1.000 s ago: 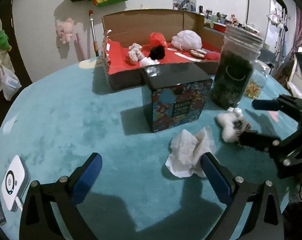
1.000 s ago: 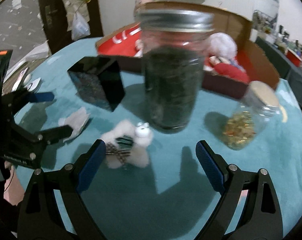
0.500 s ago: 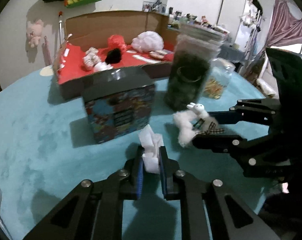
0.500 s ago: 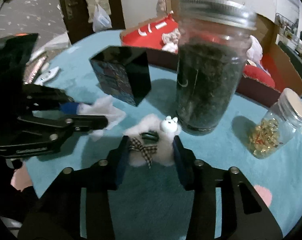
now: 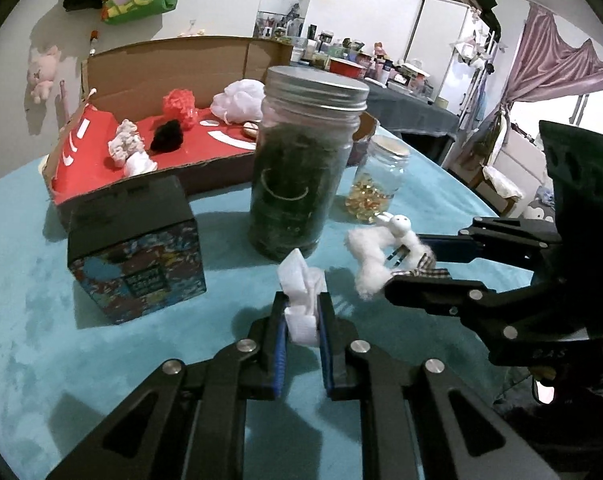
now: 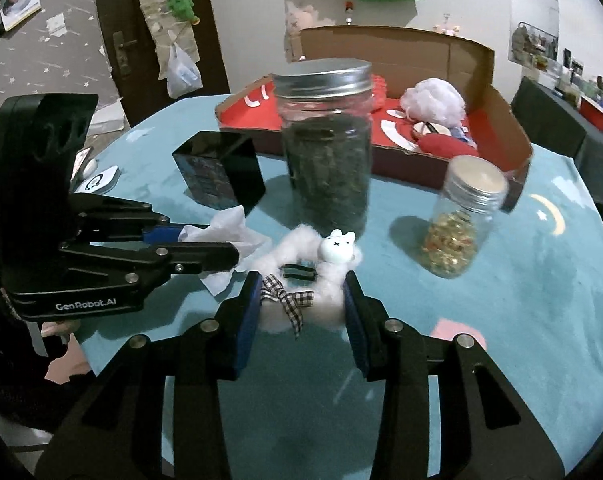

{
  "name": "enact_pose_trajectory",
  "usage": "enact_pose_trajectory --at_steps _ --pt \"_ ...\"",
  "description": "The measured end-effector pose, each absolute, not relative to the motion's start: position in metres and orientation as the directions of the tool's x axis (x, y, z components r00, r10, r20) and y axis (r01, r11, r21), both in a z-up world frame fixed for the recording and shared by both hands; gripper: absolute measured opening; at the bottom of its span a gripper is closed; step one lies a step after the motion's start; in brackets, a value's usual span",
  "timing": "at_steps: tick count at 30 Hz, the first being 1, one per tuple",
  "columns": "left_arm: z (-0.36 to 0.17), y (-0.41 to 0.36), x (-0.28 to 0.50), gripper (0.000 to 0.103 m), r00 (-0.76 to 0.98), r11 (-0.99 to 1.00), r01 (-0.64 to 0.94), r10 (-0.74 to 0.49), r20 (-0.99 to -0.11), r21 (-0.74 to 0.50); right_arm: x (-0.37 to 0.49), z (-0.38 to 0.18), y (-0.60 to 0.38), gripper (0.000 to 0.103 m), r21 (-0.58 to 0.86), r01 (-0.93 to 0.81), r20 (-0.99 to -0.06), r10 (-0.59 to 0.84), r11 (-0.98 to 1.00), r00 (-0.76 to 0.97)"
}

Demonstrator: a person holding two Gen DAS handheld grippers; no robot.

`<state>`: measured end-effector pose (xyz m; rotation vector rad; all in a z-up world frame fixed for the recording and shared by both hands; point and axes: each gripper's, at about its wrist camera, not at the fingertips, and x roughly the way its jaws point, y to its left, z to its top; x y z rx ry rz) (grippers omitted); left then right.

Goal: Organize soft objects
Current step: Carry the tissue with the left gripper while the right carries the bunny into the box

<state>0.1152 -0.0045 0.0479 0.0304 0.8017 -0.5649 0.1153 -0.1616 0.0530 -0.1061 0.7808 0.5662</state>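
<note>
Both grippers (image 5: 303, 312) (image 6: 301, 312) apparently angled downward, clamped.

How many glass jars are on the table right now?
2. The tall jar with dark contents stands in front of the cardboard box; the small jar stands to its right. Others may be hidden.

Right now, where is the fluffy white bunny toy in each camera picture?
Left wrist view: the bunny toy is right of centre, clamped in the right gripper that reaches in from the right edge.
Right wrist view: the bunny toy is in the middle, low down, between that gripper's own fingers.
Shared landmark: the big dark-filled jar stands just behind it in both.
</note>
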Motion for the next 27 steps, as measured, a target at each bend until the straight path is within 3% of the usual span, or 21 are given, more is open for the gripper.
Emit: enact_pose_trajectory --at_steps 27 --pt "0.046 0.037 0.11 0.015 0.594 0.904 0.394 -0.39 -0.703 -0.169 0.117 0.045 -0.198 0.038 0.128 -0.443 -0.707 0.395 0.887 0.587"
